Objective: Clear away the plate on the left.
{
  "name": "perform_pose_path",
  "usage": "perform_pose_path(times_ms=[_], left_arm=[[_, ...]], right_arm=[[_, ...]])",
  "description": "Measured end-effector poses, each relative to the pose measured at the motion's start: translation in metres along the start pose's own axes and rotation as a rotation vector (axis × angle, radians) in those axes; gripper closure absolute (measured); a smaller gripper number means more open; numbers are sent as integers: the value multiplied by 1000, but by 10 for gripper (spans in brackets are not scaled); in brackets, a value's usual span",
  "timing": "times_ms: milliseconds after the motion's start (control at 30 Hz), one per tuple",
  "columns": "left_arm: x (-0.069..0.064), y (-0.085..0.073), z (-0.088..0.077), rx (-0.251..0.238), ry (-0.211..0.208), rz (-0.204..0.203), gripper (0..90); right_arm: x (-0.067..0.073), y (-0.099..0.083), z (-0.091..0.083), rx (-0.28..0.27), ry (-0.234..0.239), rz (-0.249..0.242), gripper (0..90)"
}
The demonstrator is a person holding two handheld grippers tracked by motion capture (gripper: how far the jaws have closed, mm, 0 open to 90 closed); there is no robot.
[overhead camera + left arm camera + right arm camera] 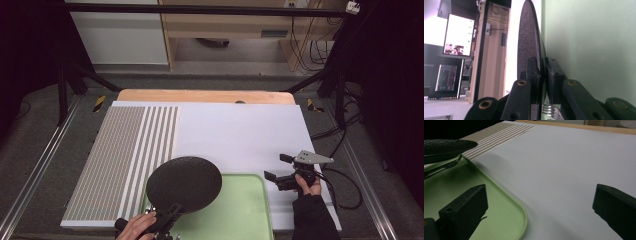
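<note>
The left gripper (167,216) pinches one black plate (184,184) level above one green tray (240,210); the right gripper (278,169) hovers, jaws spread.

both grippers black: left gripper (542,75) w/ brass-ringed pivot holes; right gripper (278,175) w/ grey triangular plate, black cable, black sleeve.

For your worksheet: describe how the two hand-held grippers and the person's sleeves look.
Both grippers are black. The right gripper carries a grey three-cornered plate and trails a black cable; its hand wears a black sleeve. The left gripper has riveted black links with brass-coloured pins.
</note>
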State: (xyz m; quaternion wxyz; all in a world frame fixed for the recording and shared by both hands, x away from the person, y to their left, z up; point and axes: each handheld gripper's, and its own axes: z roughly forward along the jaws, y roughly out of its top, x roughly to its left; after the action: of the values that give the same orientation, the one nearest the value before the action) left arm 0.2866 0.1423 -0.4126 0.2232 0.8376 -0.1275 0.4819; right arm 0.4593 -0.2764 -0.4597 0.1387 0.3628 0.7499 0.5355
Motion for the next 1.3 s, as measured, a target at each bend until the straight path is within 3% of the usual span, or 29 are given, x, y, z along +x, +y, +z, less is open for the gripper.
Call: perform_pose_path(times_ms=[733,1300], left_arm=[[-13,26,-3,-79,-78,9,811],[-19,31,2,-91,-134,1,809]], right_arm=[[0,0,0,-2,1,-1,4],[0,0,0,-4,1,-3,4]])
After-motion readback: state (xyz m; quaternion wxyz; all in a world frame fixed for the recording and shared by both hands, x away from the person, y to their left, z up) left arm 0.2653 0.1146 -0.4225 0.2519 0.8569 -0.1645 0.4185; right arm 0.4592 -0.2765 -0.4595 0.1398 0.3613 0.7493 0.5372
